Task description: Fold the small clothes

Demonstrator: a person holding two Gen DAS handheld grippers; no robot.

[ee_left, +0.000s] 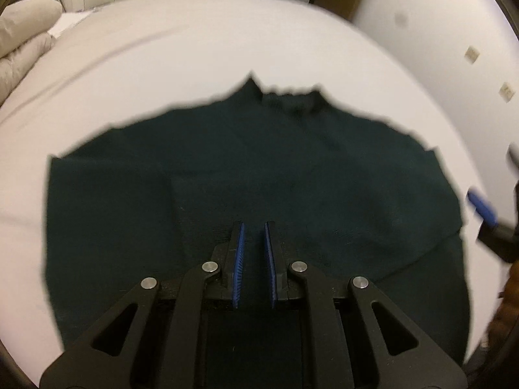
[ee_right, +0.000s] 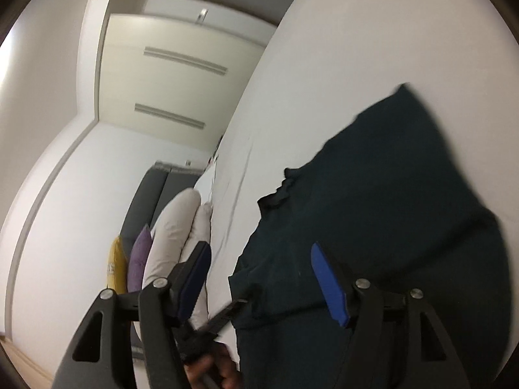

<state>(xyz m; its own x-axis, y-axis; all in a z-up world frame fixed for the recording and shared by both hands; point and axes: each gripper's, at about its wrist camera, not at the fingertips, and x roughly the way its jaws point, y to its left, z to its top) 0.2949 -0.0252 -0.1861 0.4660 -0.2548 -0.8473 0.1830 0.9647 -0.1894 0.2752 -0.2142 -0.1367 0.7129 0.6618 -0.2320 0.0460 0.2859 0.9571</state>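
Observation:
A dark green top point(ee_left: 259, 175) lies flat on a white bed point(ee_left: 194, 58), collar at the far side. My left gripper point(ee_left: 254, 227) hovers over its near middle, jaws slightly apart with nothing between them. My right gripper point(ee_right: 259, 259) is wide open and empty, tilted sideways over the garment's edge point(ee_right: 373, 210). One blue pad of the right gripper shows at the right edge of the left wrist view point(ee_left: 483, 209). The left gripper's tip and the hand holding it show low in the right wrist view point(ee_right: 220, 321).
A beige duvet point(ee_left: 22, 39) is bunched at the bed's far left. Purple and yellow cushions point(ee_right: 129, 259) lean on a grey headboard point(ee_right: 152, 191). White wardrobes point(ee_right: 168, 74) and a wall point(ee_left: 438, 16) stand beyond the bed.

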